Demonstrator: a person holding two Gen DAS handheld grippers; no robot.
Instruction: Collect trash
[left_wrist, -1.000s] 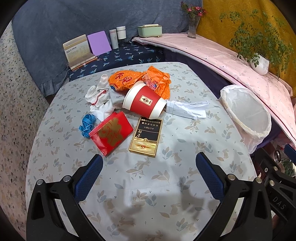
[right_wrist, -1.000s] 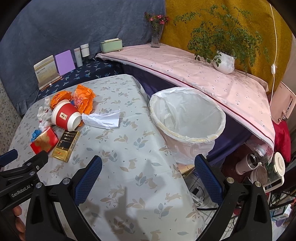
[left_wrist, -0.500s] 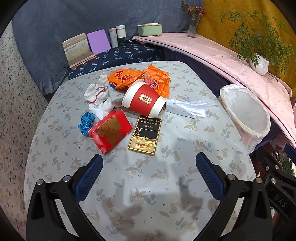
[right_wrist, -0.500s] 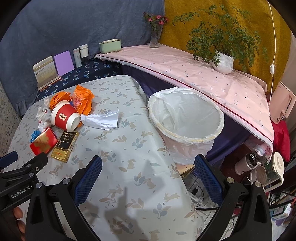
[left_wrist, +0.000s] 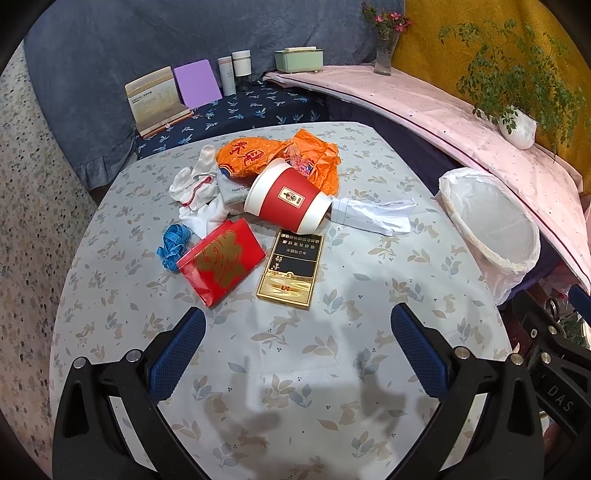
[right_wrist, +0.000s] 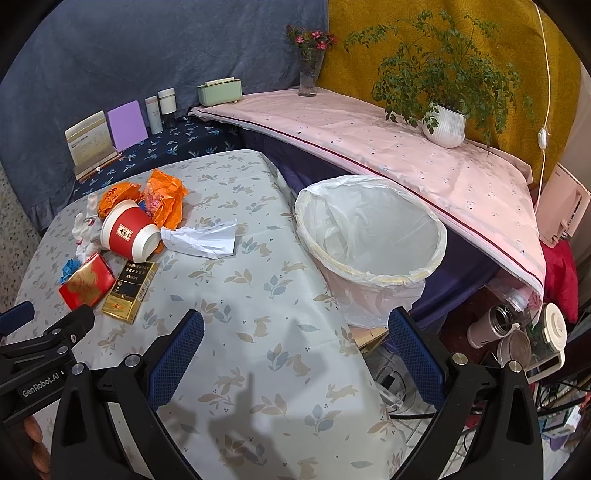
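Both grippers' fingers wide, empty. Gold-black box nearest your left gripper: stiff, light, prob slick; pinch its long edges.

Bare tablecloth lies open before the trash pile.

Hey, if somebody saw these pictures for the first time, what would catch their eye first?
Probably the heap of litter mid-table: a red paper cup on its side against orange wrappers, a red packet and a black-and-gold box in front. Next, the white-lined bin off the table's right edge, with nothing visible inside.
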